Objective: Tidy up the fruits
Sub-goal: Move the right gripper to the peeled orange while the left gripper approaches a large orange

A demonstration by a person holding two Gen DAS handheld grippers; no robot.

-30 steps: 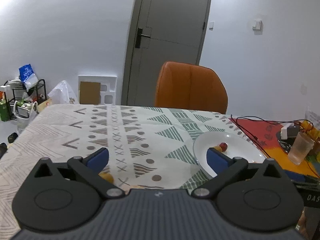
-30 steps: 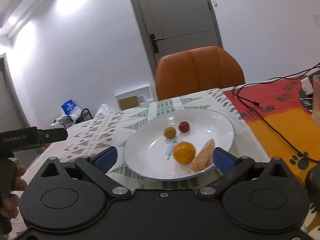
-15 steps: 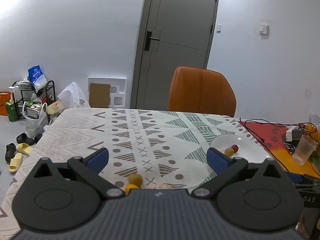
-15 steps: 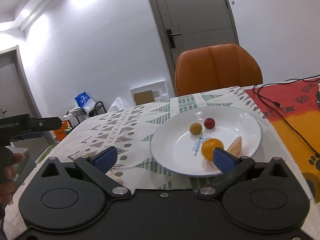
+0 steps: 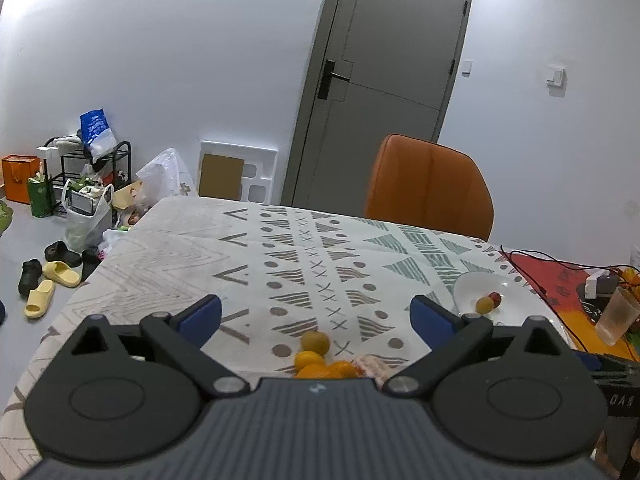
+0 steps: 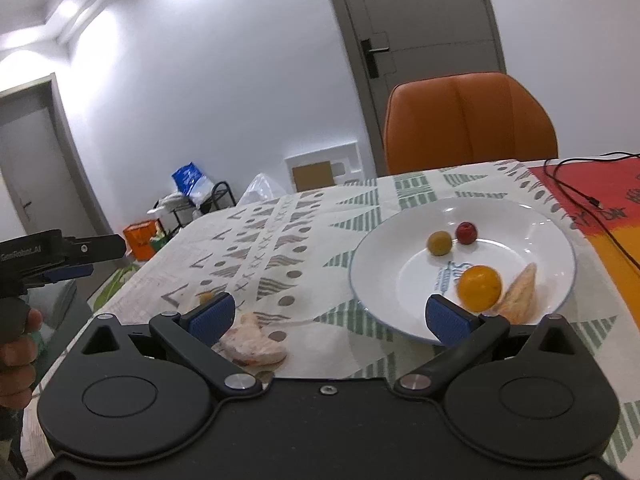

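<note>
A white plate (image 6: 556,236) on the patterned tablecloth holds an orange (image 6: 479,288), a yellow-green fruit (image 6: 439,243), a small red fruit (image 6: 466,233) and a pale peeled wedge (image 6: 520,296). My right gripper (image 6: 330,318) is open and empty, just short of the plate. A pale fruit piece (image 6: 252,340) lies by its left finger. In the left wrist view my left gripper (image 5: 316,314) is open and empty above loose fruit: a yellow-green one (image 5: 315,342), oranges (image 5: 316,366) and a pale piece (image 5: 370,364). The plate (image 5: 472,286) lies to its right.
An orange chair (image 5: 428,188) stands at the table's far side. A red mat with black cables (image 5: 552,276) and a plastic cup (image 5: 616,316) are at the right. Shoes and bags (image 5: 80,208) lie on the floor at the left.
Both grippers have drawn back and up from the table. The loose fruit has come into the left view; the plate sits farther right and farther off in both views.
</note>
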